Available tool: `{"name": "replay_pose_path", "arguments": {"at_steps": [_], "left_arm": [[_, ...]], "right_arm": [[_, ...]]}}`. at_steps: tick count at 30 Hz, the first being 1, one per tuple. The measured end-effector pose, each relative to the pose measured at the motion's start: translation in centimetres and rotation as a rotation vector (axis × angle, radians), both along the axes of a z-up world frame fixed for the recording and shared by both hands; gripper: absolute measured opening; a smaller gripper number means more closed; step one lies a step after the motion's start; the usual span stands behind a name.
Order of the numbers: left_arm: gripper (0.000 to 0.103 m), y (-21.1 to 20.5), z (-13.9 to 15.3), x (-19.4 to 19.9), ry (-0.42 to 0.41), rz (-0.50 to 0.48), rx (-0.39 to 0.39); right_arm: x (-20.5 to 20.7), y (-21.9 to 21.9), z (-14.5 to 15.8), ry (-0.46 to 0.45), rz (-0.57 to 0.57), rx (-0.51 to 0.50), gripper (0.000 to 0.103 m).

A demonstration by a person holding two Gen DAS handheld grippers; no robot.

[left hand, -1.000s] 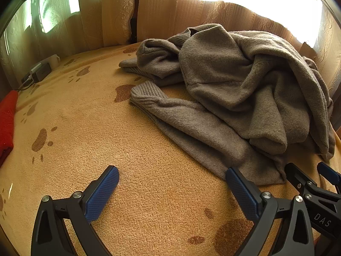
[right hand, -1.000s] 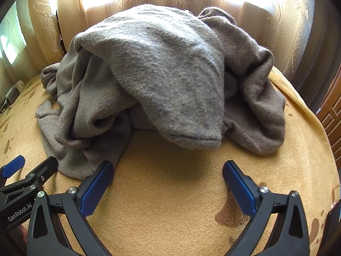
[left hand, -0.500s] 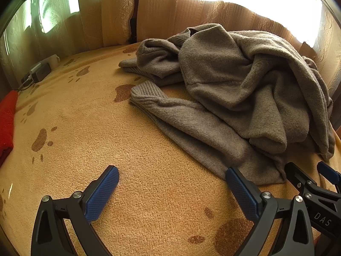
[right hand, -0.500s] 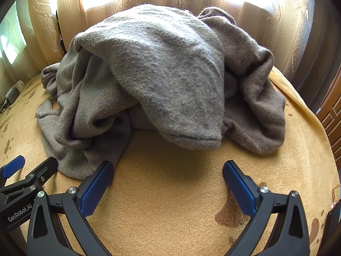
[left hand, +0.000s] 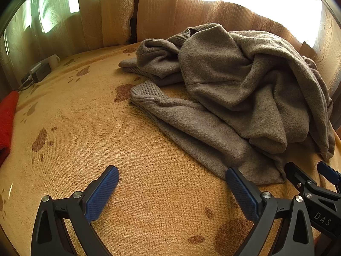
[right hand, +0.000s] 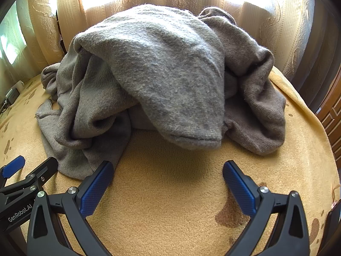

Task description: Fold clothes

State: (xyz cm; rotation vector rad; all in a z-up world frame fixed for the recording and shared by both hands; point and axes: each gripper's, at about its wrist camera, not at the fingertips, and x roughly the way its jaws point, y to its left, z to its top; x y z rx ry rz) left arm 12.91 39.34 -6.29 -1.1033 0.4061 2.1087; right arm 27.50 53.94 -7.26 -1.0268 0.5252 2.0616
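Note:
A grey knitted sweater (left hand: 238, 89) lies crumpled in a heap on a yellow blanket (left hand: 106, 132) with brown paw prints. One sleeve with a ribbed cuff (left hand: 145, 91) stretches out toward the left. My left gripper (left hand: 170, 183) hovers open over the blanket, just short of the sweater's near edge, nothing between its blue pads. In the right wrist view the sweater (right hand: 166, 72) rises as a mound with a hem hanging toward me. My right gripper (right hand: 168, 175) is open in front of that hem, holding nothing. Each gripper shows at the edge of the other's view.
Beige curtains (left hand: 119, 10) hang close behind the sweater, with bright window light above. A red cloth (left hand: 6, 117) lies at the far left edge. A charger with cables (left hand: 38, 72) sits at the back left. Wooden furniture (right hand: 332, 115) stands at the right.

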Motion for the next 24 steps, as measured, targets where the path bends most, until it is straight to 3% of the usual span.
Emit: {"name": "replay_pose_path", "arguments": {"at_steps": [24], "left_arm": [[0.102, -0.16, -0.01, -0.07, 0.000, -0.002, 0.000]], "right_arm": [[0.09, -0.11, 0.14, 0.002, 0.001, 0.001, 0.103]]}}
